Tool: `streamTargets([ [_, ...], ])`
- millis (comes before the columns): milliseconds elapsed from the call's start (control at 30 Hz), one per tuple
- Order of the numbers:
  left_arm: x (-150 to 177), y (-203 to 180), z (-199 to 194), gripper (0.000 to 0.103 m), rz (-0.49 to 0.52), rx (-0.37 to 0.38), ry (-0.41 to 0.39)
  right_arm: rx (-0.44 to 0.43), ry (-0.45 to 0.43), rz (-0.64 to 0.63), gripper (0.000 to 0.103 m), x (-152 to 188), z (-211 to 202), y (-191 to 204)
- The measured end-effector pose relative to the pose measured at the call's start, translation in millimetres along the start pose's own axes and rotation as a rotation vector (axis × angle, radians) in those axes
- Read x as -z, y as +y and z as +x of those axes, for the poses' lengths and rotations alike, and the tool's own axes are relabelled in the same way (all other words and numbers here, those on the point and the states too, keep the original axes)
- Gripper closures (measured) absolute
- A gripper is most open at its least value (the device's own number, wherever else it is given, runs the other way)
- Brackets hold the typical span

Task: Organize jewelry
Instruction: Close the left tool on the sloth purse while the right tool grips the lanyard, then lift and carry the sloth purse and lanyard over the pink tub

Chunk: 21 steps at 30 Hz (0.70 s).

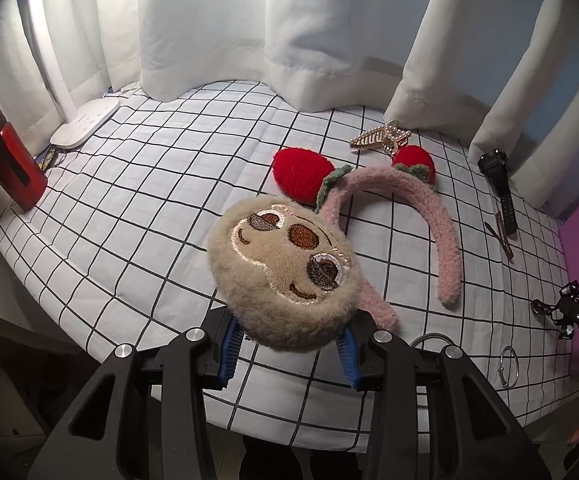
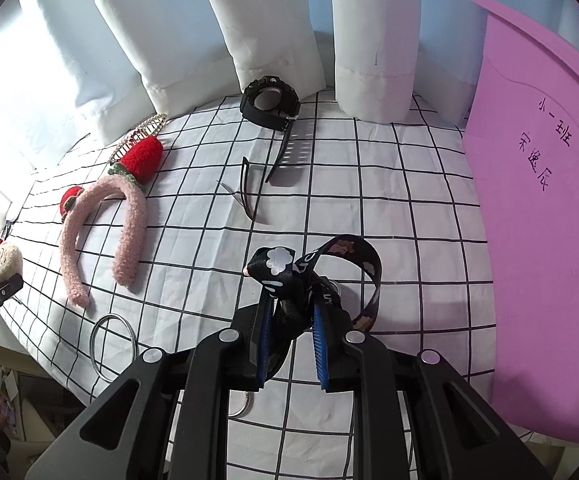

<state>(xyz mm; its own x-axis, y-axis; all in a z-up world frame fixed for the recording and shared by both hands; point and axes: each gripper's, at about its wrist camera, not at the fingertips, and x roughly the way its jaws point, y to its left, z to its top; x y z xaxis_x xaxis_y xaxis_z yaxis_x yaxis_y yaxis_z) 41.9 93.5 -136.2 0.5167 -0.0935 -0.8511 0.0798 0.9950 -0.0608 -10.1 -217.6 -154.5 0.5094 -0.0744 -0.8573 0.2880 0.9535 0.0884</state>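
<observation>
While my left gripper [image 1: 289, 344] grips a plush face [image 1: 285, 268] and my right gripper [image 2: 291, 340] a black strap [image 2: 309, 276], headband [image 1: 409, 208], watch [image 2: 269, 100] and bangle [image 2: 113, 344] lie unsorted on the table

Home room, white curtains [image 1: 289, 20], checked tablecloth [image 1: 161, 184], red bottle [image 1: 7, 156]
</observation>
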Motion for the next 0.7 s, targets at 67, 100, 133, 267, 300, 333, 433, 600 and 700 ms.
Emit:
streamTargets([
  [67,-3.5,-6.5,-6.1,0.064,0.015,0.015,-0.011,-0.01,-0.005,0.002,0.085,-1.3,-6.6,2.4],
  [100,-5.7,-10.0,-8.6,0.064,0.022,0.022,-0.016,-0.012,-0.011,0.001,0.085,-1.2,-10.3,4.2],
  [133,-7.4,-13.9,-11.0,0.064,0.028,0.03,-0.02,-0.013,-0.016,-0.002,0.085,-1.5,-13.3,5.5],
  [267,-14.6,-29.7,-21.1,0.064,0.057,0.059,-0.04,-0.018,-0.04,-0.003,0.085,-3.6,-27.1,9.2],
  [300,-16.5,-33.9,-24.0,0.064,0.065,0.066,-0.047,-0.019,-0.048,-0.002,0.085,-4.4,-31.1,9.2],
  [333,-18.3,-37.7,-26.9,0.064,0.074,0.072,-0.053,-0.02,-0.056,-0.001,0.085,-5.4,-35.6,9.2],
  [433,-22.8,-49.2,-35.9,0.064,0.099,0.091,-0.072,-0.025,-0.079,0.004,0.085,-8.2,-49.0,9.4],
  [600,-29.0,-70.6,-49.3,0.064,0.14,0.121,-0.096,-0.029,-0.124,0.007,0.085,-15.0,-71.2,8.1],
  [700,-32.9,-84.1,-58.9,0.064,0.168,0.143,-0.107,-0.031,-0.154,0.007,0.085,-19.4,-86.1,7.1],
])
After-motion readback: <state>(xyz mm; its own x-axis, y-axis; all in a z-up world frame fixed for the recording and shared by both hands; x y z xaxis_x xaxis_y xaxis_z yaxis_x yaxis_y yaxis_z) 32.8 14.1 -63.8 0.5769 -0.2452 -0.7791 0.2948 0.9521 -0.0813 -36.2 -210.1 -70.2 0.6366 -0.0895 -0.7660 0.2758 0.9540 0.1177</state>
